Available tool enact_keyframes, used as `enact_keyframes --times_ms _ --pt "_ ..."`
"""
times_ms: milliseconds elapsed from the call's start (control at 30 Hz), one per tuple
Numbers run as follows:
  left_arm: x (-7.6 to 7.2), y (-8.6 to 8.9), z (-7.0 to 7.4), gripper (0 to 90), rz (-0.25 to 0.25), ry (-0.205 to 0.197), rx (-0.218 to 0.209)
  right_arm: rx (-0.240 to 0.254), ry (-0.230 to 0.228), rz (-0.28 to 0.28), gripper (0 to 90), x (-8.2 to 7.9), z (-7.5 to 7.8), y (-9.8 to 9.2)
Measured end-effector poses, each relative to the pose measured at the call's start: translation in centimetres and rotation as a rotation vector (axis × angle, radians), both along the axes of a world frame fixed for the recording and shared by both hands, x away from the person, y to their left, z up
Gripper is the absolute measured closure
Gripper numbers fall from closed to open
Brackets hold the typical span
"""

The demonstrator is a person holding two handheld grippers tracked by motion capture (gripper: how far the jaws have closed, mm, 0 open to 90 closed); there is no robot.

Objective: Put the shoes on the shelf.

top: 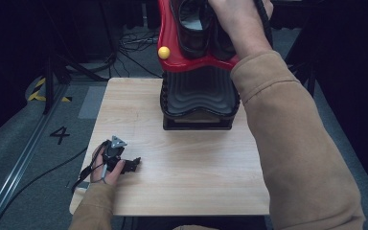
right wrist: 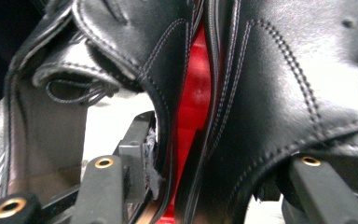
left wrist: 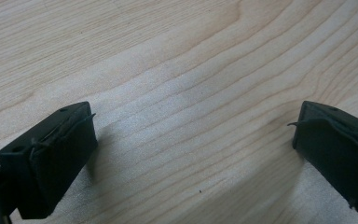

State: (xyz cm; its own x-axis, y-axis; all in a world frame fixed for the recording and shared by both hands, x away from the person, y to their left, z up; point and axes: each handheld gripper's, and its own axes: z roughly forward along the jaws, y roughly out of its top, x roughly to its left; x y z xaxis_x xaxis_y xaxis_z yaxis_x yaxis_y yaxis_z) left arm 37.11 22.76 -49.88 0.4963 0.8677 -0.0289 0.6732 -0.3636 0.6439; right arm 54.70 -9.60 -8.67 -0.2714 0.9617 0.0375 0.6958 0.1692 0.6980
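I have my right hand (top: 235, 21) up at the red rack (top: 172, 43) that stands on a black ribbed stand (top: 199, 93) at the far side of the bench (top: 191, 167). The 2 black leather shoes (right wrist: 279, 93) sit side by side on that rack, with a strip of red showing between them in the right gripper view. My right hand-held gripper (right wrist: 200, 186) stands wide apart, straddling the inner walls of both shoes: 1 jaw sits inside the left shoe's (right wrist: 107, 60) opening, the other lies against the right shoe. I judge the pads are not pressing on the leather, so nothing is held.

My left hand-held gripper (top: 132, 165) rests on the near left part of the bench, jaws spread with bare wood between them.

To do this step well, I think I should draw the right hand straight back and up, keeping the jaws wide so no pad snags a collar or lace and drags a shoe off. Slow and level is best.
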Motion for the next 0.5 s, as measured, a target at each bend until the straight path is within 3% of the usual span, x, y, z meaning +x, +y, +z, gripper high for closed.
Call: enact_keyframes --times_ms 267,500 --pt "0.0 0.0 0.0 0.0 -0.001 0.0 0.0 0.006 -0.009 0.026 50.1 -1.8 1.5 -1.0" --pt "0.0 0.0 0.0 0.0 0.001 0.0 -0.001 0.002 -0.043 0.066 49.6 -4.1 2.8 -3.3"
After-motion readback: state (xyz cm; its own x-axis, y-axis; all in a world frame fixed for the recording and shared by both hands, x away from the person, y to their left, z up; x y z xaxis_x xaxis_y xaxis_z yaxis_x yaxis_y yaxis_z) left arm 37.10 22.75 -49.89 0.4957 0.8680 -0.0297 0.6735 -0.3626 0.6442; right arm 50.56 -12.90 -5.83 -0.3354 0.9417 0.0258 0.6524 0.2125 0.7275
